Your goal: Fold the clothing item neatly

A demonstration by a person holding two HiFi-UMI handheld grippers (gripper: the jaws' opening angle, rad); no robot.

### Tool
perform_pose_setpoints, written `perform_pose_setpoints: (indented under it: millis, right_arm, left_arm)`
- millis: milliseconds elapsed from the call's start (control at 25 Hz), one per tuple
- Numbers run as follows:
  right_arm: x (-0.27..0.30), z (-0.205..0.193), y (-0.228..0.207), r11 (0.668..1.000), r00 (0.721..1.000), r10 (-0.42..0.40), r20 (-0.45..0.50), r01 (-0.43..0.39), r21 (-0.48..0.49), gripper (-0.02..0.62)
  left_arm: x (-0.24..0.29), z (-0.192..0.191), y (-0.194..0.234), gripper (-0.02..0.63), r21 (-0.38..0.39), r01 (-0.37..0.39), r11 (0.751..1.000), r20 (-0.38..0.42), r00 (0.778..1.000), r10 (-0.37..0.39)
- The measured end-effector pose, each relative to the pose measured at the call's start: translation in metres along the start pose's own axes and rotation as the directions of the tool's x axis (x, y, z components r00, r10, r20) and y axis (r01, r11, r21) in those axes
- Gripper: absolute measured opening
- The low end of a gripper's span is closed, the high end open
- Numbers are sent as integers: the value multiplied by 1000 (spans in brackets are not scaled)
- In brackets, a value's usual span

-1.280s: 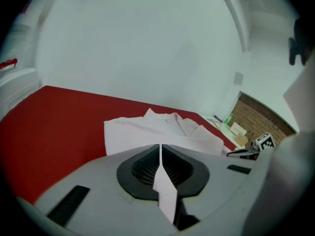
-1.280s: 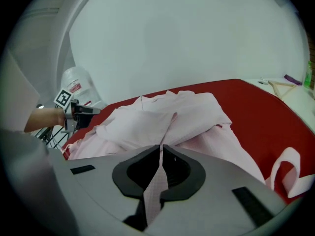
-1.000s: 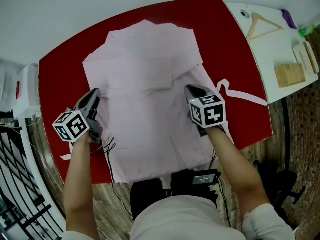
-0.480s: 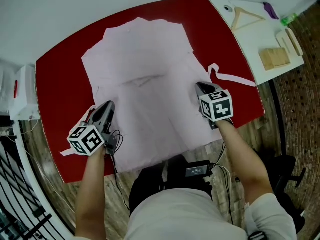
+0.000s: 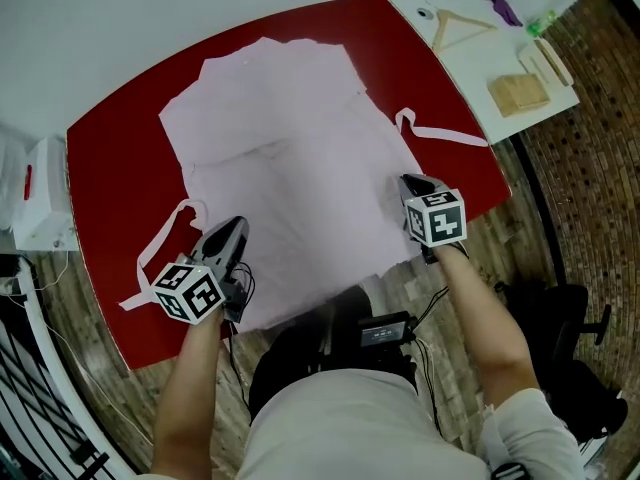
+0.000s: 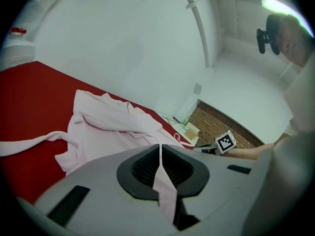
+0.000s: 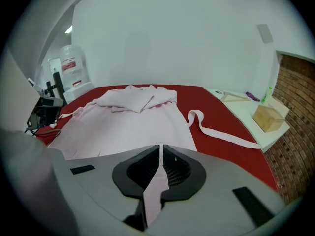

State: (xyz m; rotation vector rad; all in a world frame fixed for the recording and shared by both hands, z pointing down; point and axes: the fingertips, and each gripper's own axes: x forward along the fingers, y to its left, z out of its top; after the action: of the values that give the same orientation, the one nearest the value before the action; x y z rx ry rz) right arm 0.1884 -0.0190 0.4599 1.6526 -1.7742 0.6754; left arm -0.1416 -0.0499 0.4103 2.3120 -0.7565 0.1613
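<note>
A pale pink robe [image 5: 285,178] lies spread on the red table [image 5: 110,168], its near hem pulled out over the table's front edge. My left gripper [image 5: 236,230] is shut on the hem's left corner; pink cloth [image 6: 162,181] shows pinched between its jaws. At the hem's right corner my right gripper [image 5: 411,183] is shut on the cloth [image 7: 155,181] as well. The robe's far part [image 7: 130,96] lies bunched in folds. One belt strip [image 5: 440,133] trails off to the right and another [image 5: 160,253] to the left.
A white side table [image 5: 470,53] at the right carries a wooden hanger [image 5: 455,23], a wooden block [image 5: 517,93] and small items. A white appliance [image 5: 30,193] stands at the left. Brick floor [image 5: 590,158] lies to the right.
Both grippers have drawn back toward the near table edge, pulling the robe's hem with them. The robe has stretched out flatter and a belt strip has come into sight at the left.
</note>
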Motion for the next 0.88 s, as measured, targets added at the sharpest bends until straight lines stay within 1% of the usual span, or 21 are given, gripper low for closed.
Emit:
perform_pose_setpoints:
  millis: [120,240,360,520,760,880]
  right_arm:
    - [-8,-11,-8,1000,1000,-8,-14,9,28,25]
    - [-17,-21,-30,996,999,-30,-15,31,81,26]
    - [-26,-33,-65,989,997,-73,-23,76,126,26]
    - [-38,-46,-118,979,992,-122,-42,127,158,26]
    - [-38,-55,-179,966,985,-162,-53,169,193,26]
    - [-32,-59,-207,959,984,-171,-59,180,219,26]
  left_arm:
    - [-5,-3,-9,18,-3,10,1000,2,1000,-10]
    - [-7,-4,-21,18,-2,15,1000,10,1000,-15]
    - [-4,-6,-37,18,2,17,1000,23,1000,-17]
    - [7,-10,-60,18,3,16,1000,41,999,-16]
    - [35,-14,-89,18,2,22,1000,53,998,-22]
    - [54,-19,-104,18,-1,22,1000,42,999,-22]
